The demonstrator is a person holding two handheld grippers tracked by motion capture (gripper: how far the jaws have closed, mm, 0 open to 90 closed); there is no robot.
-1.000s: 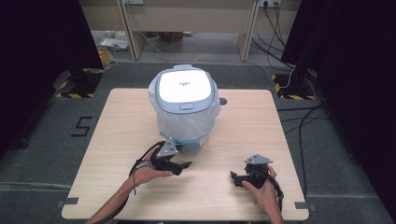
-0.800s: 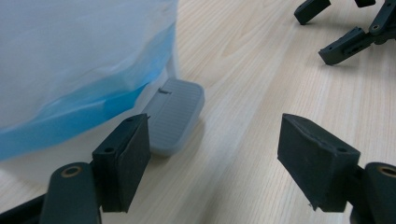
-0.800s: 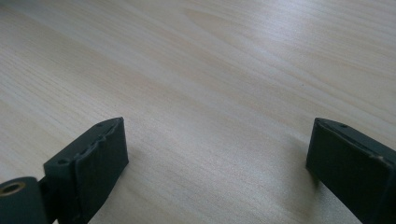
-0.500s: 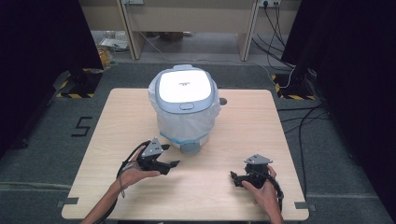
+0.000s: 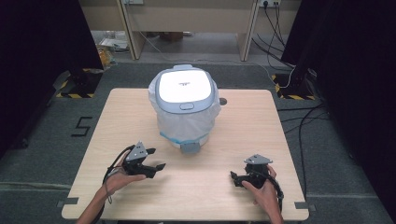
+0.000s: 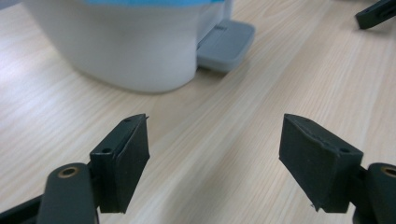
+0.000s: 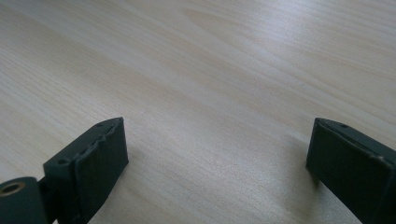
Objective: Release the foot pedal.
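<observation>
While both hands rest low on the worktop (image 5: 280, 126):
Right gripper (image 5: 236, 176): five o'clock, jaws spread, nothing between.
Left gripper (image 5: 159, 169): seven o'clock, jaws spread, nothing between, aimed at bin.
Bin (image 5: 186, 106): centre toward twelve, lid shut, white liner, grey pedal (image 5: 190, 148) facing six.

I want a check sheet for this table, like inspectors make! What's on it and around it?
Surface: pale wooden table, bare around the bin.
Job's things: white pedal bin, lid shut, liner bag over its rim, grey pedal facing the person.
Clutter: nothing seen.
Grippers: left gripper open, aimed at the bin; right gripper open; both hold nothing.
Cables: one loops from the left gripper; black leads cross the floor.
Surroundings: grey floor, dark curtains, a marked 5.
</observation>
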